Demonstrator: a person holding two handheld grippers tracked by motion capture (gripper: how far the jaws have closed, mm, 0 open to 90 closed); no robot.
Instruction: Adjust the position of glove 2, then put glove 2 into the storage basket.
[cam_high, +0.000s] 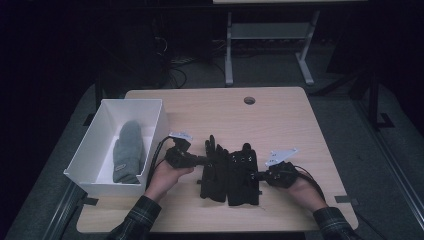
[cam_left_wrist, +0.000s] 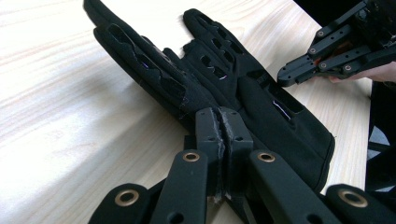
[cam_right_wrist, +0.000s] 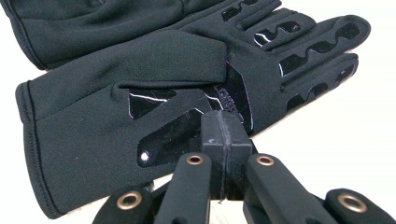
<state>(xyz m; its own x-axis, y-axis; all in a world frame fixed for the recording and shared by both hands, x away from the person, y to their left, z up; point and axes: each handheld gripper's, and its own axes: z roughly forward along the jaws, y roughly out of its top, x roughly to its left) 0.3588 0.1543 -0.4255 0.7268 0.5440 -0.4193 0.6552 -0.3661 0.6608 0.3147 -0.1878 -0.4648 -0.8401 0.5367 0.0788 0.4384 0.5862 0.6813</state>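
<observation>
Two black gloves lie side by side, palm up, in the middle of the wooden table (cam_high: 285, 125): the left glove (cam_high: 214, 170) (cam_left_wrist: 144, 70) and the right glove (cam_high: 243, 175) (cam_right_wrist: 93, 135). My left gripper (cam_high: 204, 160) (cam_left_wrist: 223, 112) is shut at the left glove's outer edge, which looks slightly raised off the table with fabric pinched. My right gripper (cam_high: 257, 176) (cam_right_wrist: 225, 116) is shut, its tips against the right glove's palm edge near the thumb; whether it pinches fabric is hidden. The right gripper (cam_left_wrist: 285, 77) also shows across the gloves in the left gripper view.
A white open box (cam_high: 110, 189) stands at the table's left side with a grey mitten (cam_high: 127, 152) lying inside. A round cable hole (cam_high: 249, 100) sits near the far edge. Beyond the table a grey metal stand (cam_high: 229, 55) stands on the dark floor.
</observation>
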